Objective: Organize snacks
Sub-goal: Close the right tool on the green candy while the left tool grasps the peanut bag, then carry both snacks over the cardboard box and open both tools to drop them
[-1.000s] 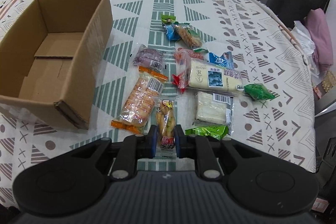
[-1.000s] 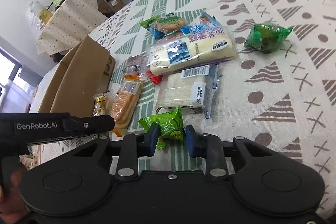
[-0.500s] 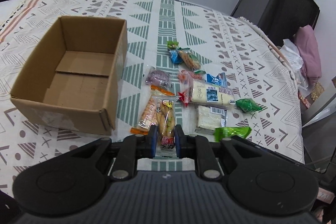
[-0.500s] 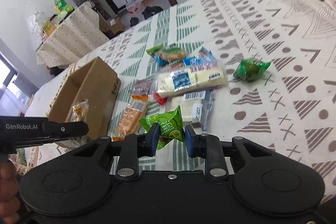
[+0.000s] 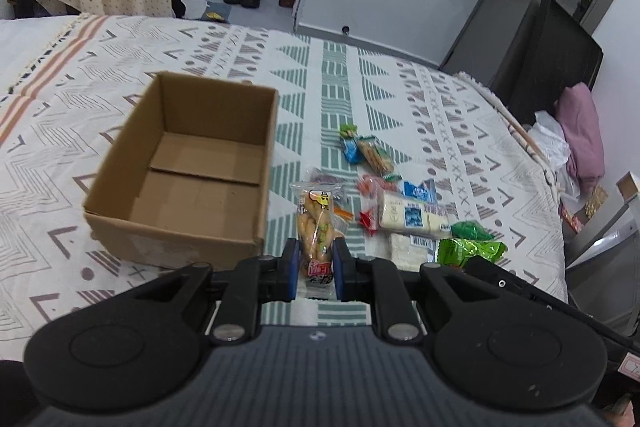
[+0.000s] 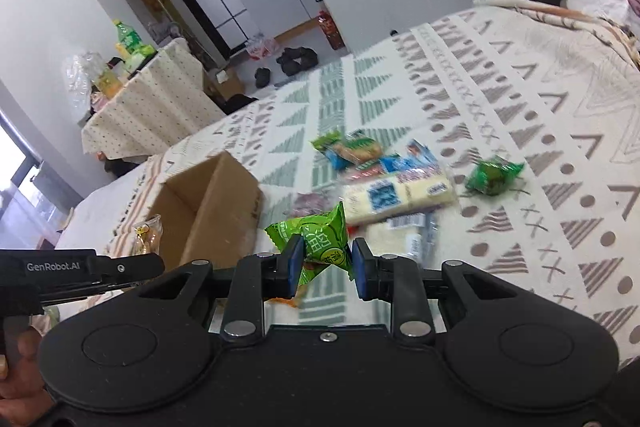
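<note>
Counting stock, we found the cardboard box (image 5: 188, 163) empty, one yellow snack packet (image 5: 316, 231) clamped in our left gripper (image 5: 315, 269), one green packet (image 6: 320, 243) clamped in our right gripper (image 6: 325, 267), both aloft beside the box, the remaining snacks (image 5: 404, 211) unsorted on the patterned cloth (image 5: 440, 115).

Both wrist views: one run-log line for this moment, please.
left gripper: holding yellow snack pack | right gripper: holding green packet | cardboard box: empty

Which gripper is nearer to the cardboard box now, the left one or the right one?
Left. The left gripper holds a yellow snack pack right beside the cardboard box at its near corner. The right gripper, holding a green packet, is farther out, over the snack pile.
</note>
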### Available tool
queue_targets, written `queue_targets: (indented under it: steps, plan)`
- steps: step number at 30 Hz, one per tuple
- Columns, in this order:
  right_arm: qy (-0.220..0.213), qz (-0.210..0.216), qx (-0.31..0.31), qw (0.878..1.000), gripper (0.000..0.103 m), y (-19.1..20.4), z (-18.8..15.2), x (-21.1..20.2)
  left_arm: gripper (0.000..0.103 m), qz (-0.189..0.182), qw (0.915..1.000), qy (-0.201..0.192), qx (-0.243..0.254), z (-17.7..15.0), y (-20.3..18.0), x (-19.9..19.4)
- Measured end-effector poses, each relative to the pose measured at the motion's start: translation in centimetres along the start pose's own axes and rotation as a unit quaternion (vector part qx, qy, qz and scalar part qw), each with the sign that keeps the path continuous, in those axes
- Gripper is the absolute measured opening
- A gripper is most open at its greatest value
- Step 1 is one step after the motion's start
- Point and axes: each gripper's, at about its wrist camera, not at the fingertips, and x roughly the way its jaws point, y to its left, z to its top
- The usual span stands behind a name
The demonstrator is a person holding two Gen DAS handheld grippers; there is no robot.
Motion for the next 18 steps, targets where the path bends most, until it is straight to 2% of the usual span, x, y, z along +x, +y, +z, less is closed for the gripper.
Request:
queue_targets:
  steps: [8, 18]
  plan:
    - [-0.028, 0.018, -0.029, 0.999, 0.026, 4.1, 1.3, -0.9, 0.016, 0.003, 0.9997, -0.024, -0.01, 1.2, 2.1, -2.4]
    - [-0.041, 0.024, -0.053, 0.997, 0.026, 7.9, 1.8, -0.1, 0.016, 0.002, 0.9988, -0.042, -0.026, 1.9, 5.6, -3.9]
